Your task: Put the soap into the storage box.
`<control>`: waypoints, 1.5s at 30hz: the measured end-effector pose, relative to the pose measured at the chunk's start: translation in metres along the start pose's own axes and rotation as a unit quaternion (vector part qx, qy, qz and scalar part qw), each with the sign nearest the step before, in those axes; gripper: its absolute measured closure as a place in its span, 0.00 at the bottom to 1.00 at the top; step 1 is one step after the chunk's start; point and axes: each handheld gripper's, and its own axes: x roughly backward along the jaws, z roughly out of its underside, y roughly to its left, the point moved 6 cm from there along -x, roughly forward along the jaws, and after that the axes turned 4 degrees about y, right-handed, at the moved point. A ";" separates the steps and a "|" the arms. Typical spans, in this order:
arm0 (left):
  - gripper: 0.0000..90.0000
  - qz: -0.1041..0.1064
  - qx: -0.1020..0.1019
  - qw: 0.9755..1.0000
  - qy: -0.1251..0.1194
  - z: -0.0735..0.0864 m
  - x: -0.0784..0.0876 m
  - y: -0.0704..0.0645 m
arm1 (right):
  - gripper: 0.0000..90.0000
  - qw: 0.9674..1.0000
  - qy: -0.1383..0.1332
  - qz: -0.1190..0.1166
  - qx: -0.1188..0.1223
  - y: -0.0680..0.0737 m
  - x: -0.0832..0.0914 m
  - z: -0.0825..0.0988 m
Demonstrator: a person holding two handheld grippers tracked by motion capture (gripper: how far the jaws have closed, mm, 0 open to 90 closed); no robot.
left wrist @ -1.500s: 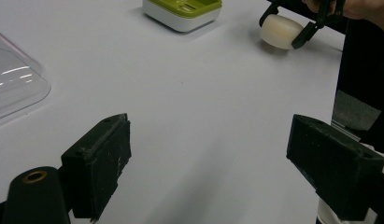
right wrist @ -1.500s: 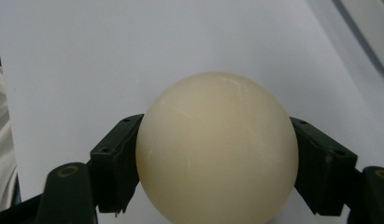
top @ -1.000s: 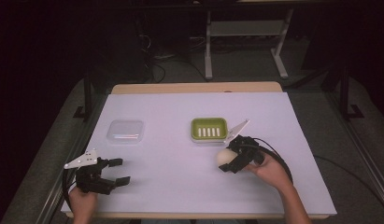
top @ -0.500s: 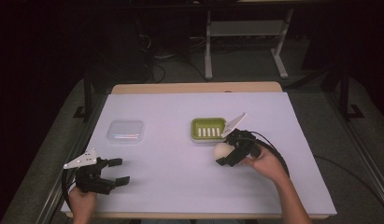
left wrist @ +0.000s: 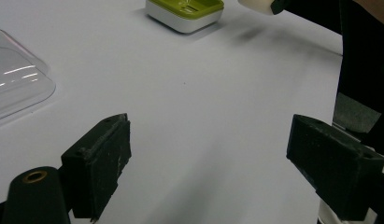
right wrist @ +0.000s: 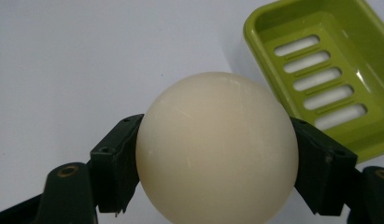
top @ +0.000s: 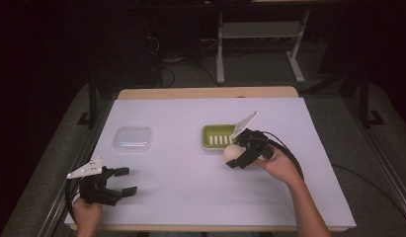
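Hands come in from the near edge of the white table (top: 190, 123), each holding 1 gripper. Nearest, at the front-left corner, the left gripper (top: 122, 181) rests low over the surface with its 2 jaws spread wide and nothing between them; in the left gripper view the bare table shows in the gap. Farther in and to the right, the right gripper (top: 234, 157) has its jaws clamped on a cream-coloured soap (right wrist: 216, 148) — a smooth, rounded, egg-like bar, held across its widest part with a pad on either flank. It hangs just above the table, right at the near edge of the green soap dish (top: 219, 137), whose slotted floor shows just beyond the soap in the right gripper view. Judging by its look, the bar is solid and stiff rather than soft, light enough for 1 gripper, but its glossy curved skin offers little for flat pads to bite on — a grip off the middle would likely let it squirt out, so the hold across the broadest girth seems the right one, with steady rather than crushing pressure. The dish looks like light plastic that could slide if nudged. Well to the left, at about the same depth as the dish, lies a clear plastic lid (top: 133, 138), untouched.
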 end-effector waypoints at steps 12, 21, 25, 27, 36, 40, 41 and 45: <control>0.15 0.000 0.007 1.000 -0.004 0.000 0.000 0.000 | 0.27 1.000 0.003 0.000 0.020 -0.007 0.006 -0.026; 0.15 0.000 0.006 1.000 -0.004 0.000 0.000 0.000 | 0.27 1.000 -0.004 0.001 0.020 -0.014 0.011 -0.042; 0.15 0.000 0.007 1.000 -0.004 0.000 0.000 0.000 | 0.27 1.000 -0.003 0.004 0.021 -0.018 0.007 -0.046; 0.15 0.000 0.007 1.000 -0.005 0.000 0.000 0.000 | 0.27 1.000 -0.003 0.004 0.021 -0.019 0.005 -0.047; 0.15 0.002 0.006 1.000 -0.004 0.000 0.000 0.001 | 0.27 1.000 0.009 0.007 0.008 -0.031 -0.007 -0.049; 0.15 0.001 0.006 1.000 -0.005 0.000 0.000 0.001 | 0.27 1.000 0.009 0.006 0.001 -0.037 -0.007 -0.052; 0.15 0.002 0.008 1.000 -0.005 0.000 0.000 0.001 | 0.27 1.000 0.010 0.010 0.003 -0.038 -0.006 -0.054; 0.15 0.002 0.006 1.000 -0.004 0.000 -0.001 0.001 | 0.27 1.000 0.010 0.015 0.011 -0.040 -0.002 -0.061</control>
